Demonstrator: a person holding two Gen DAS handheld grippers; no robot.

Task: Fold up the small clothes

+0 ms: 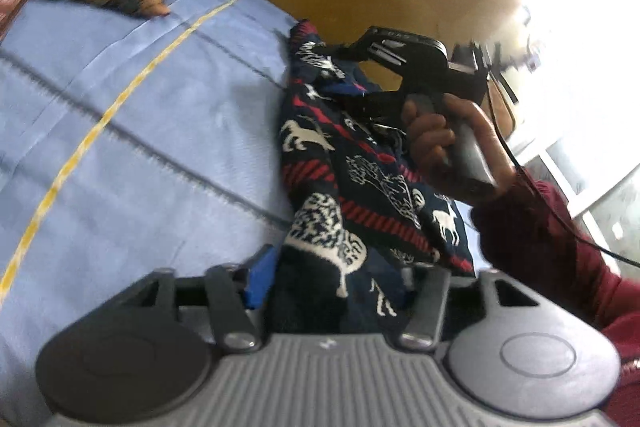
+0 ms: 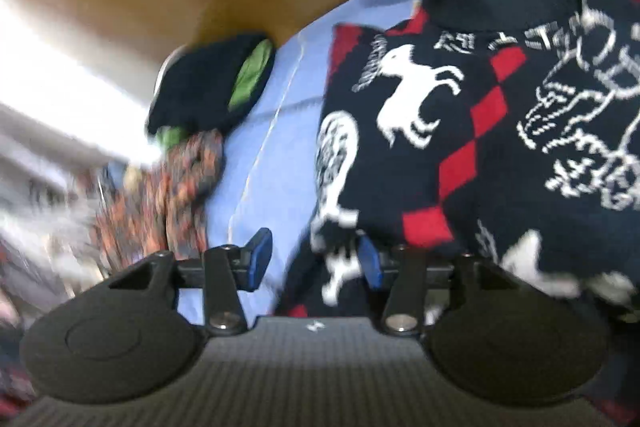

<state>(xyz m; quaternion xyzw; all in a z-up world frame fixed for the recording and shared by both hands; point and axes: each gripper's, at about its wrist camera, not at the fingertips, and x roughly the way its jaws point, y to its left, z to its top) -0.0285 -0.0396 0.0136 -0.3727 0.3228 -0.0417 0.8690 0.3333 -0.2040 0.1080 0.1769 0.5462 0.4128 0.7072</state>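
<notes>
Plainly the fold of the navy patterned garment (image 1: 320,163) is mid-way: it lies bunched on the blue sheet (image 1: 120,131), rising straight ahead of the left gripper (image 1: 340,267), whose jaws stand apart with cloth between them; whether the pads pinch it I cannot tell. The right gripper (image 2: 312,259) has its jaws apart too, an edge of the same garment against its right-hand pad, bare sheet before the other. Next, I judge, each claw must clamp firmly on an edge, then carry that edge across and lay it flat.
</notes>
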